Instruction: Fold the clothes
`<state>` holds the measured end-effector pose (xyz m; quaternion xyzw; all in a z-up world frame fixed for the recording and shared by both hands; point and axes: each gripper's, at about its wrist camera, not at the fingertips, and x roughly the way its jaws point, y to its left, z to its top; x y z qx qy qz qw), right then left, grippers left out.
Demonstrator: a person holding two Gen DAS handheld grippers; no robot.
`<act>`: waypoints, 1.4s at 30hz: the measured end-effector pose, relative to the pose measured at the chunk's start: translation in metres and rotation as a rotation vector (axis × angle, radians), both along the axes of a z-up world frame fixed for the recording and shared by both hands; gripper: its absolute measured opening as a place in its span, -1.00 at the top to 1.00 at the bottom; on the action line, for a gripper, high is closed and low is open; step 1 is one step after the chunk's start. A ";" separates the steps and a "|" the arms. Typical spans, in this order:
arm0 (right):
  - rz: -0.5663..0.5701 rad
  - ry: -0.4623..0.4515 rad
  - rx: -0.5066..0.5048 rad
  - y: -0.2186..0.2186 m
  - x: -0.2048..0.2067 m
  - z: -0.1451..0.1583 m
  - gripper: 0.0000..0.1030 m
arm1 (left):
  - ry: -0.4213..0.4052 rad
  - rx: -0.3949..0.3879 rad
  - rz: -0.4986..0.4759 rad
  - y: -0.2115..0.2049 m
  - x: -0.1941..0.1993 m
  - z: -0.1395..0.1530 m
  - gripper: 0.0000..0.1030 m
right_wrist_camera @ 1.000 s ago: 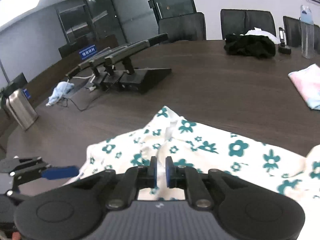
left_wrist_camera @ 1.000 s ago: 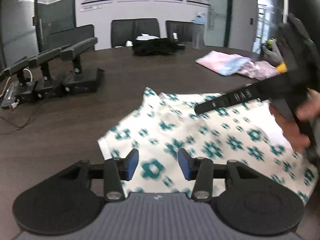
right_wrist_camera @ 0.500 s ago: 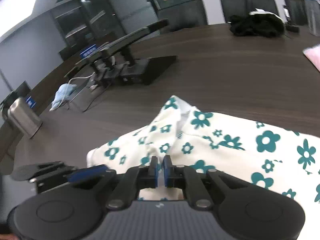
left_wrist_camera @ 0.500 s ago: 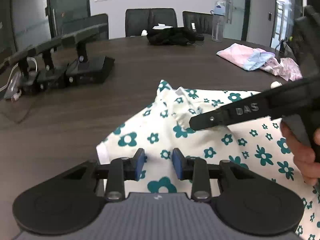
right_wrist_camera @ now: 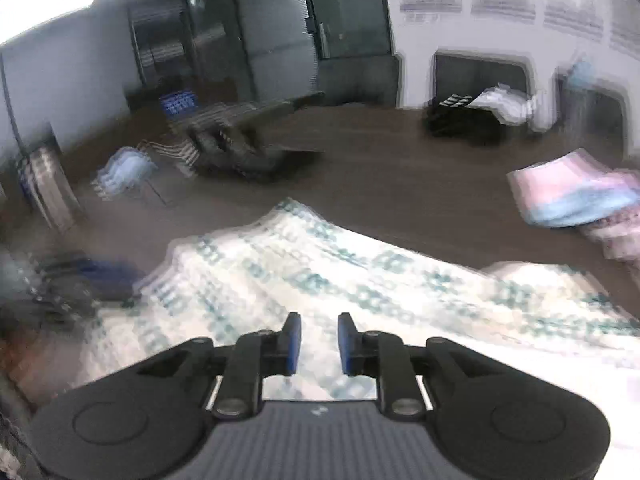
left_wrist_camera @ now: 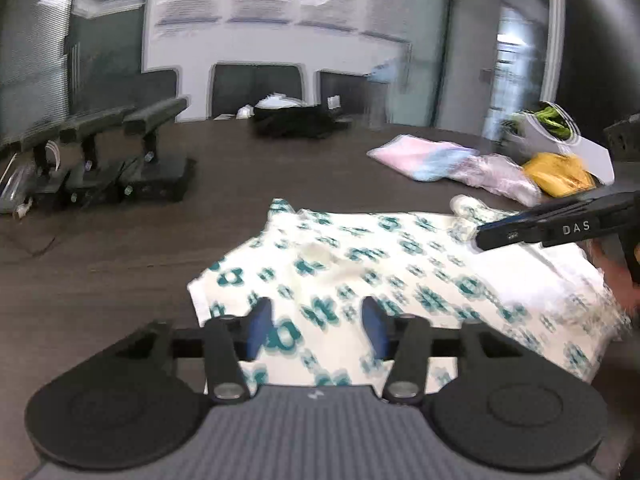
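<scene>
A white garment with teal flowers (left_wrist_camera: 360, 264) lies spread on the dark wooden table (left_wrist_camera: 120, 248); it also shows, blurred, in the right wrist view (right_wrist_camera: 340, 276). My left gripper (left_wrist_camera: 316, 328) is open and empty above the garment's near left edge. My right gripper (right_wrist_camera: 319, 344) is open with a small gap, empty, above the garment's near side. In the left wrist view the right gripper (left_wrist_camera: 532, 228) reaches in from the right over the garment's far right part. Both views are motion-blurred.
Black desk microphones (left_wrist_camera: 132, 160) stand at the left. A black garment (left_wrist_camera: 296, 120) lies at the far side. A pink-blue folded cloth (left_wrist_camera: 428, 156), other clothes and a yellow item (left_wrist_camera: 556, 172) lie at the right. Chairs stand behind the table.
Both grippers have opened and pulled back from the garment. The right gripper let go of the fabric it was shut on. The garment now lies flatter on the table.
</scene>
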<state>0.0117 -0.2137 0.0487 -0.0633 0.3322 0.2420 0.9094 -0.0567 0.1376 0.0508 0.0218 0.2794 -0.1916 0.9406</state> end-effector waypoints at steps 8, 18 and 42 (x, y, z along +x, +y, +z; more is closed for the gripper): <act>-0.081 0.019 -0.044 -0.087 -0.100 -0.040 0.77 | 0.052 0.127 -0.105 -0.026 -0.053 -0.032 0.49; 0.029 -0.038 -0.079 -0.113 -0.139 -0.042 0.21 | -0.008 0.254 -0.222 -0.036 -0.091 -0.031 0.12; -0.031 -0.026 -0.142 -0.114 -0.024 -0.008 0.75 | 0.048 0.311 -0.169 -0.035 0.084 0.003 0.89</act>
